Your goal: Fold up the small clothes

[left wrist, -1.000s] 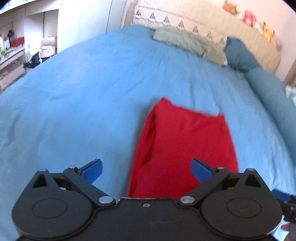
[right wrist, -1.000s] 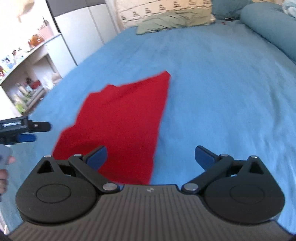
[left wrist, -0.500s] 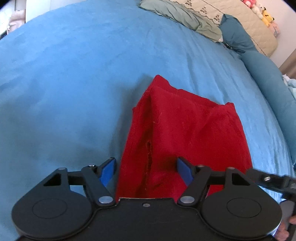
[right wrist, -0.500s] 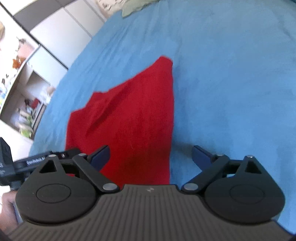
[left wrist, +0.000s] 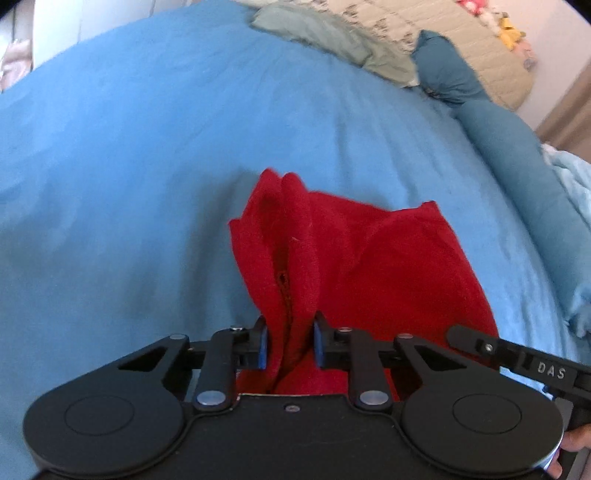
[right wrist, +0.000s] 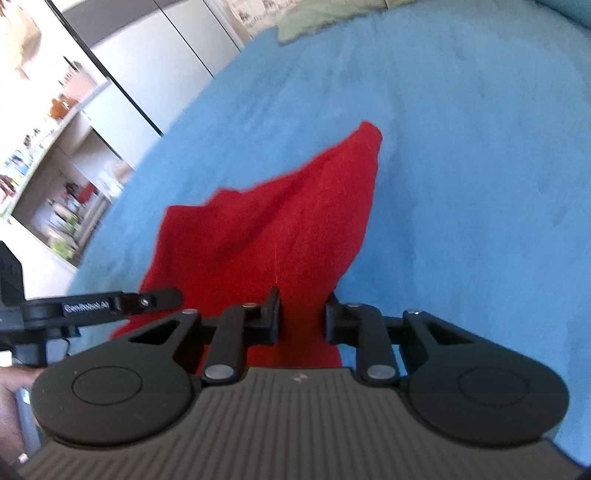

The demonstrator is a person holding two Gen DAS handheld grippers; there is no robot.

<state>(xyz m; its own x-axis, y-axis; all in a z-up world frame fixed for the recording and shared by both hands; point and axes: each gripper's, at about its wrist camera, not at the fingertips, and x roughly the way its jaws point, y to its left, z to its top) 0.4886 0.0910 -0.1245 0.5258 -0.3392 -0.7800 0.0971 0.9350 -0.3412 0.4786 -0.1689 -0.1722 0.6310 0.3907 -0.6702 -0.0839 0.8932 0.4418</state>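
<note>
A small red garment (left wrist: 354,258) lies on the blue bedsheet (left wrist: 129,184); its near edge is lifted and bunched. My left gripper (left wrist: 289,345) is shut on the garment's near left edge, with cloth pinched between the blue pads. My right gripper (right wrist: 302,315) is shut on the red garment (right wrist: 280,229) at its near right edge. The far corners rest on the bed. The right gripper's side shows at the left wrist view's lower right (left wrist: 517,360), and the left gripper's side at the right wrist view's left (right wrist: 92,306).
Pillows and a green cloth (left wrist: 332,33) lie at the bed's head, a rolled blue bolster (left wrist: 517,147) along the right side. White wardrobes (right wrist: 166,62) and cluttered shelves (right wrist: 55,166) stand beyond the bed's left edge.
Both grippers went from open to shut on the garment's near edge. The cloth has bunched and risen toward the cameras.
</note>
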